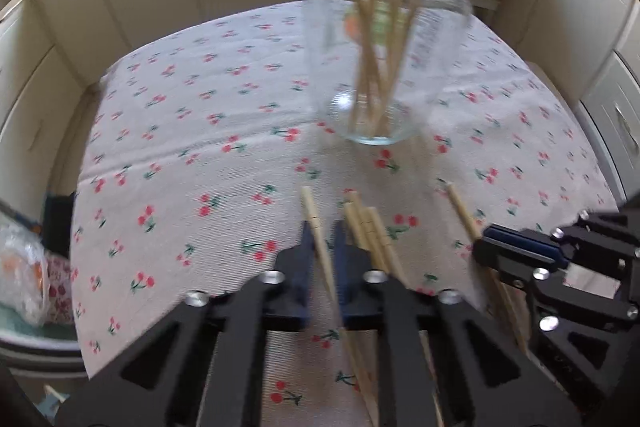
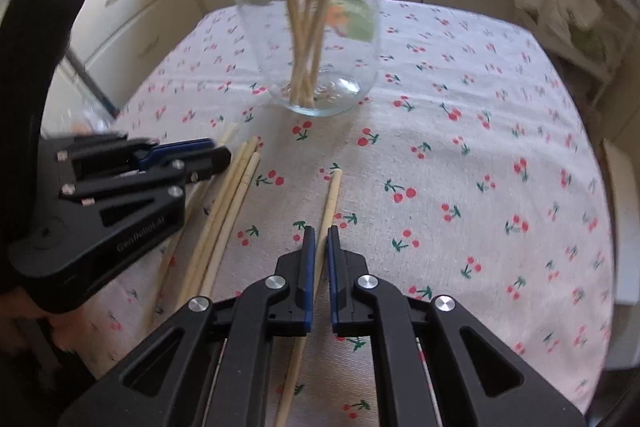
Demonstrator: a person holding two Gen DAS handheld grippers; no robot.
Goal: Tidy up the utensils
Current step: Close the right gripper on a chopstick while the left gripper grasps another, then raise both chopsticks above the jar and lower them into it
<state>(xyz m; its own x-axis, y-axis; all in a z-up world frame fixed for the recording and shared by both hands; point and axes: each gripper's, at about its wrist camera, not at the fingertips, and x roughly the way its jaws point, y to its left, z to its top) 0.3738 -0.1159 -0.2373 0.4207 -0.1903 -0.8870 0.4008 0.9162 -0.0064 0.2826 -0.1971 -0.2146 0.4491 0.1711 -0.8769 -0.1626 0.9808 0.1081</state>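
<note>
The chopsticks in the jar [image 2: 308, 43] run off the top edge, the jar itself blurred; loose chopsticks [image 1: 372, 239] vanish beneath the fingers.

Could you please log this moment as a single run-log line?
left gripper: around chopstick, grip unclear | right gripper: around chopstick, grip unclear | jar: upright, holds chopsticks | loose chopsticks: on cloth

Cherry-print tablecloth [image 2: 460, 131] w/ glass jar [image 2: 316, 39] & loose chopsticks [image 2: 228, 203].
</note>
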